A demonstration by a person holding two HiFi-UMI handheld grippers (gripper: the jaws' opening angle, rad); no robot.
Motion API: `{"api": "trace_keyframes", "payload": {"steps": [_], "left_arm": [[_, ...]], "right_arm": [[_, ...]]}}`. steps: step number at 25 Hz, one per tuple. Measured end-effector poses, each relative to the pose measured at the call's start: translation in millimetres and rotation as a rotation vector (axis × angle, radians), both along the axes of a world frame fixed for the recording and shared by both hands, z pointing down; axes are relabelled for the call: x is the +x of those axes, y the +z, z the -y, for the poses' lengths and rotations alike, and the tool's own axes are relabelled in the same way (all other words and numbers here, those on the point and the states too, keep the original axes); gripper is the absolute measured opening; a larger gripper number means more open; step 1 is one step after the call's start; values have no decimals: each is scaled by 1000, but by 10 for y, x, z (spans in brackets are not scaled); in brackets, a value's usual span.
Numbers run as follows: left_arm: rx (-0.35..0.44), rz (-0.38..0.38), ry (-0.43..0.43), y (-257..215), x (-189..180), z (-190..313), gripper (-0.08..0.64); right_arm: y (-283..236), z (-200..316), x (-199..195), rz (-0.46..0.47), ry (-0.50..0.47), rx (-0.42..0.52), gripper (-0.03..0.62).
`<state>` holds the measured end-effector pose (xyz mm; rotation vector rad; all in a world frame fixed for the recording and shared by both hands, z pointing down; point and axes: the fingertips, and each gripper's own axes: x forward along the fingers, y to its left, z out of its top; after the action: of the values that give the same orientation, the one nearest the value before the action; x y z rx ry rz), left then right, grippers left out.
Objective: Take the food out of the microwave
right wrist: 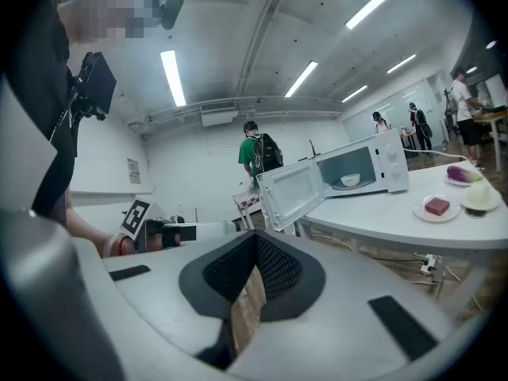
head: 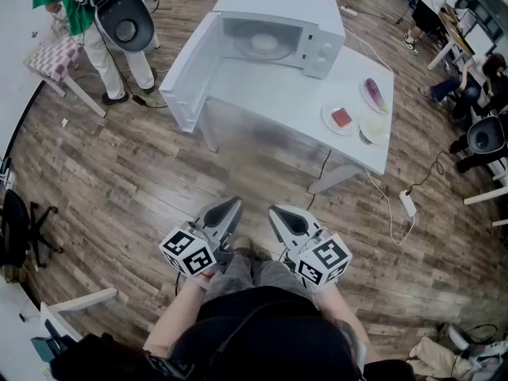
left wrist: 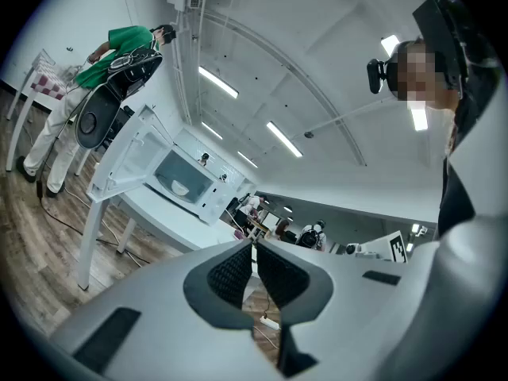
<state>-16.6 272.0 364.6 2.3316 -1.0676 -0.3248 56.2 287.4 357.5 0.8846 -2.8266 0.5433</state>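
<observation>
- Well, the white bowl sits inside the open microwave, ahead of both grippers and well apart from them.
- It is probably light, rigid and smooth-glazed (perhaps hot too), so pinch its rim and keep it level.
- The left gripper has its jaws together with nothing between them.
- The right gripper has its jaws pressed together and is empty.

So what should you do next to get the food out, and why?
Probably walk up to the table: the left gripper and right gripper hang shut and empty near the body, far from the microwave. Its door is already open, with a bowl inside.
</observation>
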Motion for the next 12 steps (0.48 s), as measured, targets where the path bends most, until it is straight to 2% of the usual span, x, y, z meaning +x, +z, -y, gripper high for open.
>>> {"api": "trace_keyframes", "payload": {"steps": [4,12], "left_arm": [[-32,-27,-46,57,75,-88,29],[15,-15,-63,-66,441,-142,29]], "right_arm": [[-30,-15,122,13,12,5,18],[-89,-45,362,29,5,25,18]]}}
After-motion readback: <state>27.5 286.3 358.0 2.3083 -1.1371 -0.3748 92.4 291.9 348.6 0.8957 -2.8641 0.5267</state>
